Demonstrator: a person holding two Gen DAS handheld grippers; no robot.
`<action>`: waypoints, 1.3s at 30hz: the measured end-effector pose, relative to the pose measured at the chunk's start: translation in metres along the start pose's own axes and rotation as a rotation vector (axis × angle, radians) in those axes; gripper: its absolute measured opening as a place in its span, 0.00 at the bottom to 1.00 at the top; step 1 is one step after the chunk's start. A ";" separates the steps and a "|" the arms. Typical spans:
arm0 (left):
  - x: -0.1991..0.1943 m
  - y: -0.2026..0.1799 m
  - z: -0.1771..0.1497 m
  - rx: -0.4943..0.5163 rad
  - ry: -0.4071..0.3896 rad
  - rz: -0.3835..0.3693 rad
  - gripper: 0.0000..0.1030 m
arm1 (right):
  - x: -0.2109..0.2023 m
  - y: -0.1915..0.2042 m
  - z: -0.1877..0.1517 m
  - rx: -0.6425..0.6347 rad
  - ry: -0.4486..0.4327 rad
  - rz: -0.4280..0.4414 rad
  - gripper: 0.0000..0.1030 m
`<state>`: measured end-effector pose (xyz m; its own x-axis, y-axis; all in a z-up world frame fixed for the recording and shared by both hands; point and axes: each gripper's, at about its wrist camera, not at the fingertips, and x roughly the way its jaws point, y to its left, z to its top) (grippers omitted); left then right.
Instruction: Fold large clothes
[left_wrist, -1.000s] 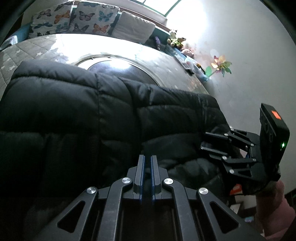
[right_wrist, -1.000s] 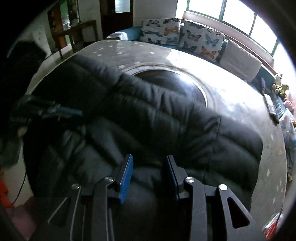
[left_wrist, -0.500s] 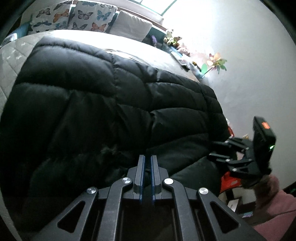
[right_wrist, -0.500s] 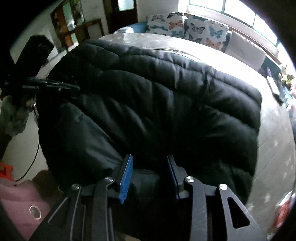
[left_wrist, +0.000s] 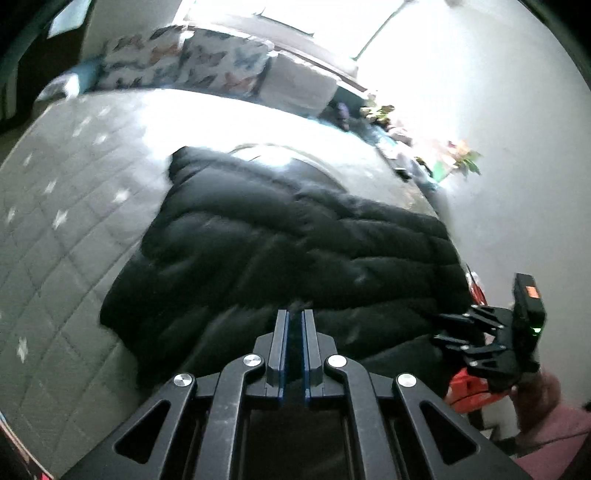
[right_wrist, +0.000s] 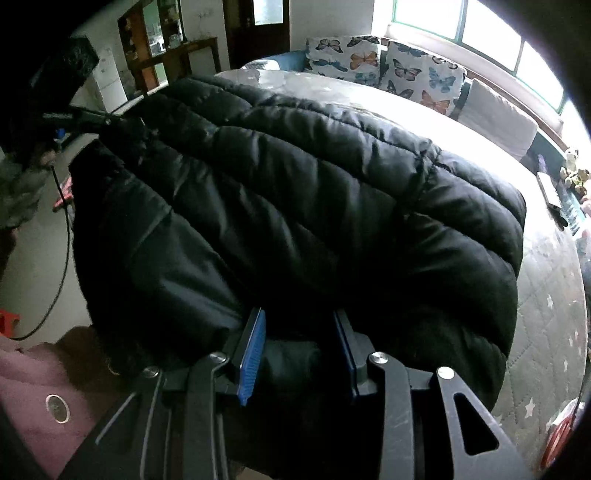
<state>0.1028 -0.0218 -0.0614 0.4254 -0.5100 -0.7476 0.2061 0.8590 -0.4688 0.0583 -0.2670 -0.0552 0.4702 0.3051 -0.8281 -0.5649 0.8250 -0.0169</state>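
A big black puffer jacket (left_wrist: 295, 251) lies spread over the near edge of a grey quilted bed (left_wrist: 66, 229); it also fills the right wrist view (right_wrist: 314, 206). My left gripper (left_wrist: 294, 317) is shut on a thin fold of the jacket's near hem. My right gripper (right_wrist: 299, 325) grips a thick roll of the jacket's hem between its blue pads (right_wrist: 253, 347), jaws held wide by the bulk. The right gripper also shows at the right in the left wrist view (left_wrist: 443, 328). The left gripper shows at upper left in the right wrist view (right_wrist: 107, 118).
Butterfly-print cushions (right_wrist: 388, 70) and a white pillow (left_wrist: 299, 88) line the bed's far side under a window. Small toys and a remote (right_wrist: 550, 192) lie along the right edge. A white wall (left_wrist: 517, 184) stands to the right. Wooden furniture (right_wrist: 166, 55) stands at far left.
The jacket was lifted and pulled up toward both cameras, then dropped back lower and flatter on the bed. Both grippers have kept their hold on the hem.
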 end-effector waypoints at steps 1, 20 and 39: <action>0.001 0.008 -0.003 -0.019 0.012 -0.001 0.06 | -0.006 -0.003 -0.003 0.003 -0.006 0.010 0.39; -0.029 0.020 0.005 -0.073 -0.028 -0.051 0.06 | 0.002 -0.022 -0.014 0.063 0.039 -0.010 0.40; 0.010 0.053 0.027 -0.070 0.008 0.117 0.06 | -0.033 -0.080 0.052 0.146 -0.140 -0.100 0.40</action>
<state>0.1414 0.0195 -0.0810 0.4361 -0.4067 -0.8027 0.0932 0.9077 -0.4092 0.1231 -0.3190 0.0025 0.6144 0.2725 -0.7404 -0.4110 0.9116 -0.0055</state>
